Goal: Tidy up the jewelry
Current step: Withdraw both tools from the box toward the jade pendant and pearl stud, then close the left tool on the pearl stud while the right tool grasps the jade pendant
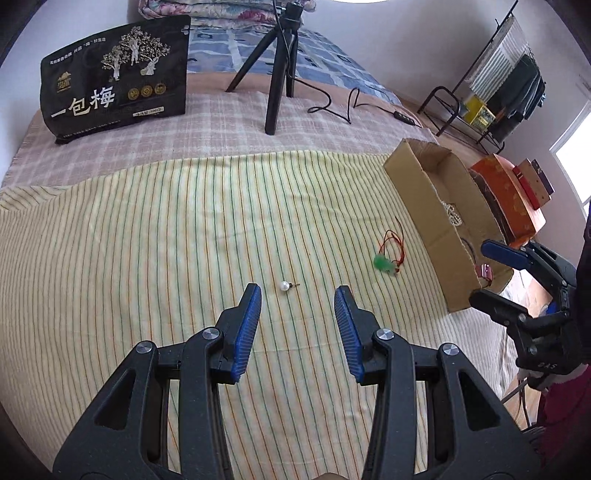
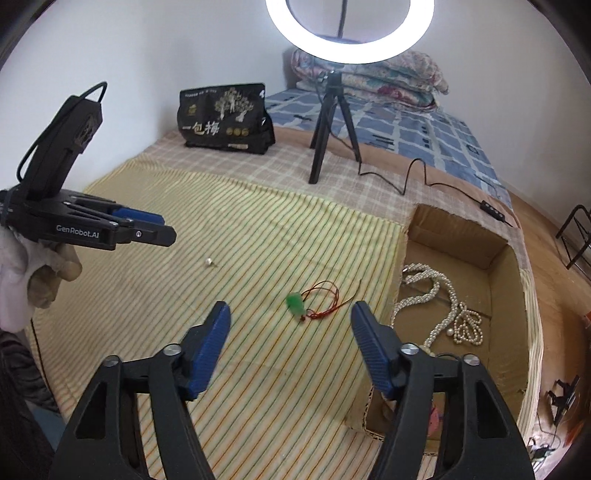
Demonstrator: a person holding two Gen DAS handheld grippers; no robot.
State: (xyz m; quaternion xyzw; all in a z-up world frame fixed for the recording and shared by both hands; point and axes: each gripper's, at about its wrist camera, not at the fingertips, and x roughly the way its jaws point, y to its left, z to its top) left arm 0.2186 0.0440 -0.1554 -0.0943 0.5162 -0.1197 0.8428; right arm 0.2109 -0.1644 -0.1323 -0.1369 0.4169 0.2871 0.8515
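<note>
**Desk:** What do you have in the left wrist view?

**Me:** My left claw [image 1: 297, 295] fills the bottom of the frame, its blue pads standing apart with nothing between them. Just above the gap, near the centre of the frame, lies a pearl earring [image 1: 285, 285] on the striped cloth [image 1: 147, 240] that covers the bed. It touches neither pad.

**Desk:** And the other pieces?

**Me:** To the right of centre a green pendant on a red cord [image 1: 386, 258] lies on the same cloth, well apart from the earring and near the cardboard box [image 1: 428, 199]. The box sits at the right of the frame, open at the top, with a pearl necklace [image 1: 453, 216] inside it.

**Desk:** Where is your right claw?

**Me:** In the left view my right claw [image 1: 491, 273] shows at the right edge, over the near end of the box, its fingers spread. The right wrist view agrees: the pads at the bottom of the frame are wide apart and hold nothing. The pendant lies just above the gap between them, and the necklace is coiled on the box floor at the right of that frame.

**Desk:** Anything behind?

**Me:** A black snack bag [image 1: 114, 74] stands at the upper left, and a black tripod [image 1: 277, 74] at top centre, carrying a lit ring light [image 2: 349, 33] that I see in the right view. An orange box [image 1: 509, 195] sits beyond the cardboard one.
</note>
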